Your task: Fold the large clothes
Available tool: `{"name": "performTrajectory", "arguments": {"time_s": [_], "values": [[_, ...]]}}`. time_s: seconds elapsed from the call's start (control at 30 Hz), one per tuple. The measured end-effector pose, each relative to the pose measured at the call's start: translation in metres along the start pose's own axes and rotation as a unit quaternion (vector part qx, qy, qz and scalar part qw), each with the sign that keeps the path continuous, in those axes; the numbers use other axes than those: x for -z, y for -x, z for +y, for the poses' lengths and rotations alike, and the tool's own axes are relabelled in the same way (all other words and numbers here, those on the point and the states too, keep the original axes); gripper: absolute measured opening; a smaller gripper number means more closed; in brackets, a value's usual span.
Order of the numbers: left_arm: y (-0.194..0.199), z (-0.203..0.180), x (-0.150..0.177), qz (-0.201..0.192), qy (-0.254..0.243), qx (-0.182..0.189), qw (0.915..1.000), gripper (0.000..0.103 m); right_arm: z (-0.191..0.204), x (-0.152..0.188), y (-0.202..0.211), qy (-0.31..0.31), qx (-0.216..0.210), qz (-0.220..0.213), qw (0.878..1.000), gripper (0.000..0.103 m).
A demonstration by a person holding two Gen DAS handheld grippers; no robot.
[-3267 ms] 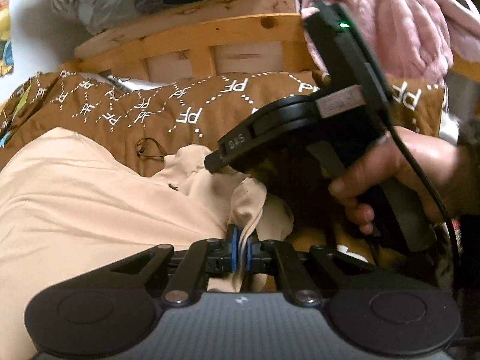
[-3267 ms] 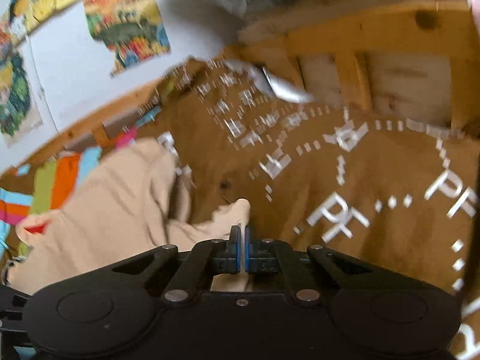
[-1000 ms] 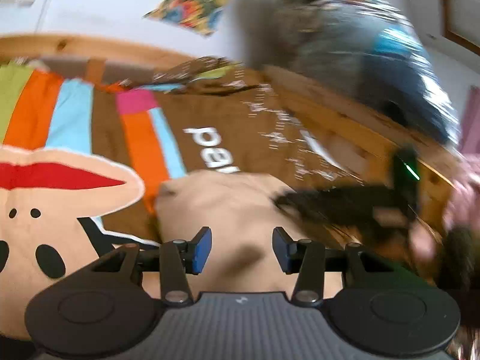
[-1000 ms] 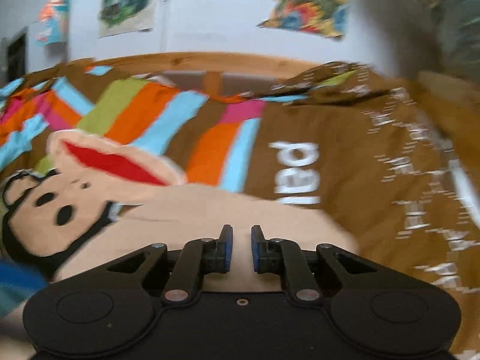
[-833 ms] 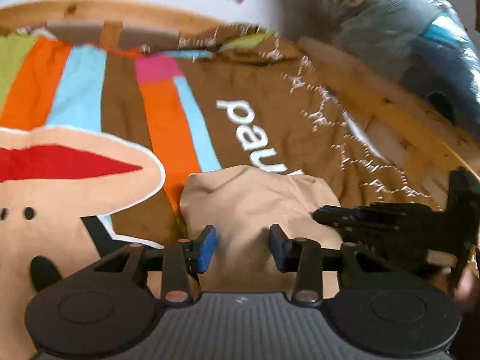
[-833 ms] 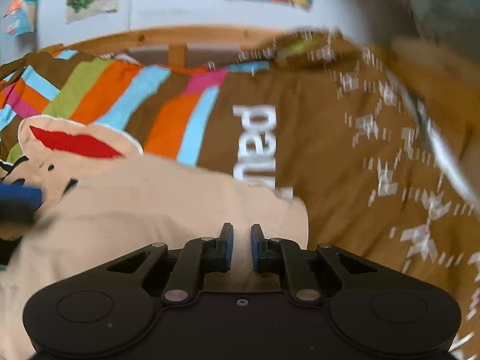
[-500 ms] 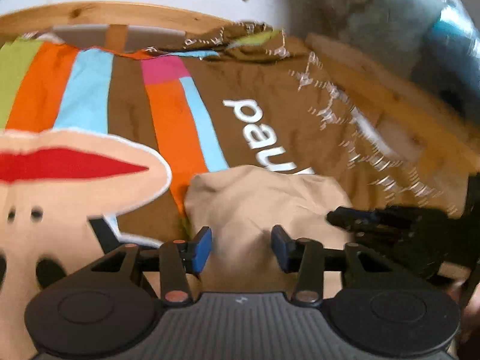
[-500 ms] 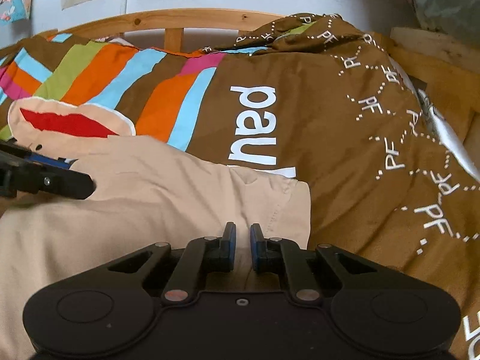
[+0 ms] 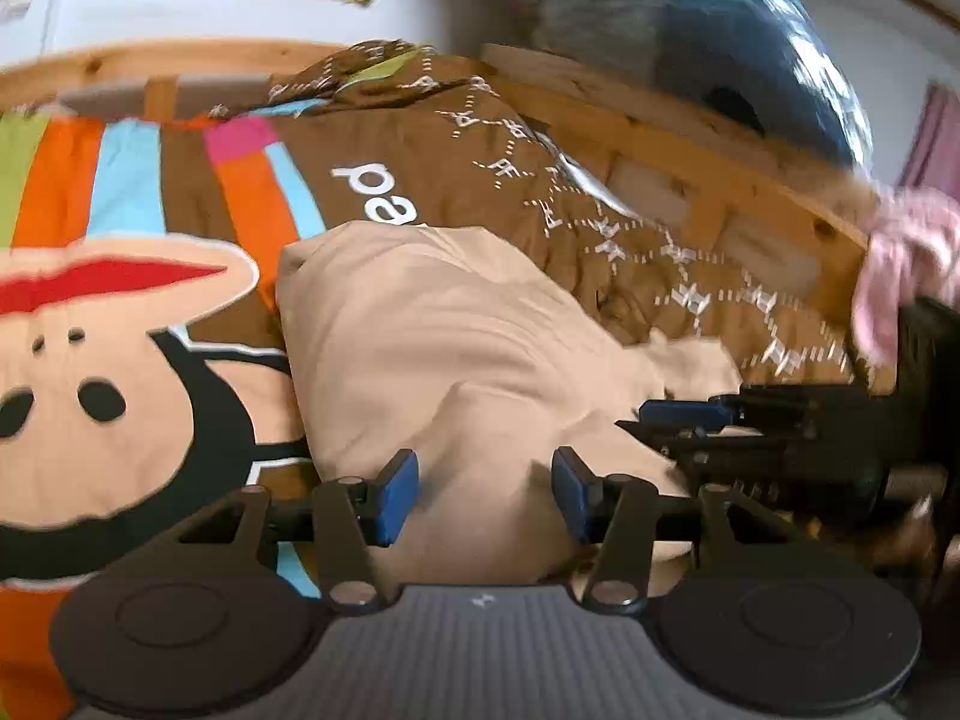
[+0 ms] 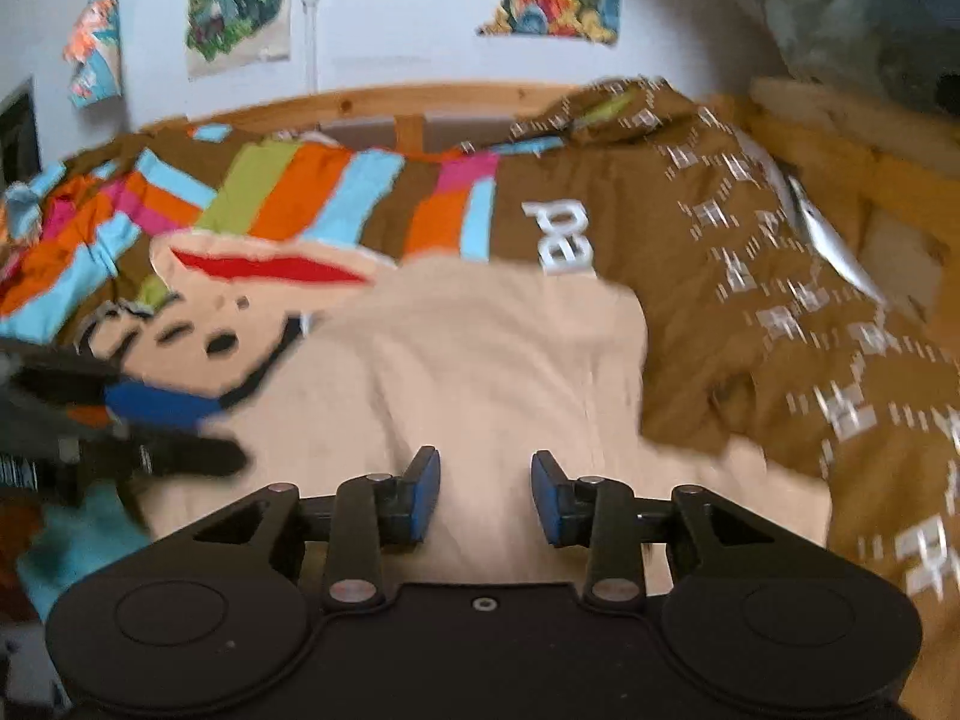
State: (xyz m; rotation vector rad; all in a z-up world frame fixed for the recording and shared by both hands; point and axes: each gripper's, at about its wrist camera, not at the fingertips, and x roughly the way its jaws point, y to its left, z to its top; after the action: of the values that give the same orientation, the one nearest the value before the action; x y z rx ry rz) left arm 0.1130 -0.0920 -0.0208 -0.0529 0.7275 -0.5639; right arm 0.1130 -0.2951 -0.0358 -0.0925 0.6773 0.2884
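Note:
A beige garment lies folded over on the brown patterned bedspread. In the left wrist view my left gripper hovers over the garment's near part, jaws opening, pads apart and pressing on nothing. The right gripper shows at the right of that view, over the cloth's right edge. In the right wrist view the garment fills the middle. My right gripper is above it with jaws opening and only cloth behind the gap. The left gripper is blurred at the left edge there.
A wooden bed frame runs along the far and right sides. A monkey-face and striped print covers the bedspread's left part. A grey-blue bundle and pink cloth sit beyond the frame. Posters hang on the white wall.
The right gripper's jaws, nearly closed half a second ago, have spread apart. Both grippers have pulled back, so more of the folded garment shows. The left jaws are slightly wider.

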Motion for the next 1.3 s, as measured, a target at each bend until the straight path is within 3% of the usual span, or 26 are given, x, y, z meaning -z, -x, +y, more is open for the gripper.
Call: {"name": "performTrajectory", "arguments": {"time_s": [0.1, 0.33, 0.43, 0.53, 0.67, 1.3], "values": [[-0.003, -0.015, 0.014, -0.015, -0.043, -0.029, 0.9986, 0.052, -0.007, 0.016, -0.006, -0.027, -0.002, 0.017, 0.999, 0.036], [-0.008, -0.017, 0.025, -0.025, -0.06, -0.039, 0.9971, 0.052, -0.007, 0.034, -0.017, -0.017, -0.003, 0.011, 1.0, 0.036], [-0.003, -0.013, 0.018, -0.023, -0.037, -0.029, 0.9986, 0.058, -0.011, 0.035, -0.017, -0.021, -0.007, 0.008, 1.0, 0.037], [0.007, 0.001, 0.011, -0.014, 0.037, -0.015, 0.9991, 0.072, -0.014, 0.033, -0.016, -0.036, -0.013, 0.007, 0.999, 0.038], [0.021, 0.012, 0.015, -0.013, 0.093, -0.005, 0.9955, 0.073, -0.016, 0.029, -0.012, -0.052, -0.01, 0.009, 0.999, 0.041], [0.012, 0.015, 0.031, 0.019, 0.078, -0.023, 0.9965, 0.075, -0.015, 0.028, -0.01, -0.047, -0.01, 0.015, 0.999, 0.044]]}}
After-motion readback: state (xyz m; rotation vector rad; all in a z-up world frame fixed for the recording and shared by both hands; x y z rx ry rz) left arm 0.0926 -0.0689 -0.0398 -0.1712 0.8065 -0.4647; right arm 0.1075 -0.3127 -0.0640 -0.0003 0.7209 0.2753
